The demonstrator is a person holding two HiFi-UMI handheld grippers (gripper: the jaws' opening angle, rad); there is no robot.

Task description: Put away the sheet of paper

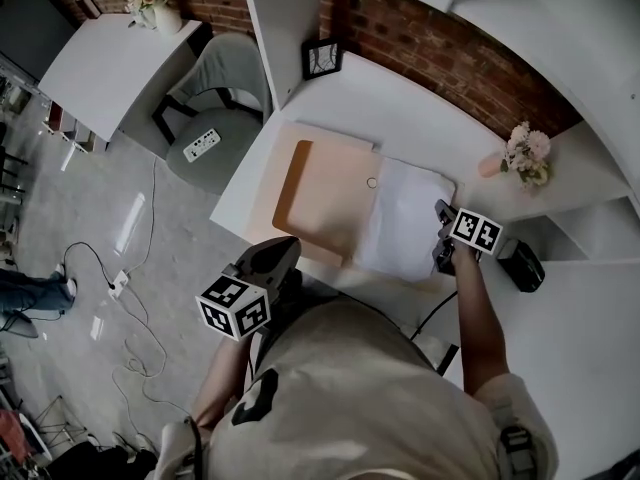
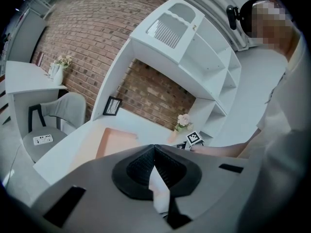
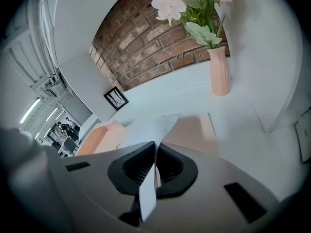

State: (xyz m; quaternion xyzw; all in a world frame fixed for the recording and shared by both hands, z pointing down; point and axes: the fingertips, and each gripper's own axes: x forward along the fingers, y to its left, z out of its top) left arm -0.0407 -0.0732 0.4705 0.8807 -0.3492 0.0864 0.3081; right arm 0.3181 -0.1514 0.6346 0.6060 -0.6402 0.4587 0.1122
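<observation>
A white sheet of paper (image 1: 405, 218) lies over the right half of an open peach folder (image 1: 315, 193) on the white desk (image 1: 400, 118). My right gripper (image 1: 443, 230) is shut on the sheet's right edge. In the right gripper view the paper (image 3: 150, 127) runs out from between the closed jaws (image 3: 155, 147) over the folder (image 3: 194, 130). My left gripper (image 1: 285, 253) sits at the folder's near left corner by the desk's front edge. Its jaws (image 2: 154, 149) are shut on a thin pale edge that looks like the folder (image 2: 114, 140).
A pink vase of flowers (image 1: 525, 153) stands at the desk's back right, near the right gripper (image 3: 219, 74). A small picture frame (image 1: 322, 58) leans at the back left. Shelf uprights flank the desk. A grey chair (image 1: 215, 118) and floor cables lie to the left.
</observation>
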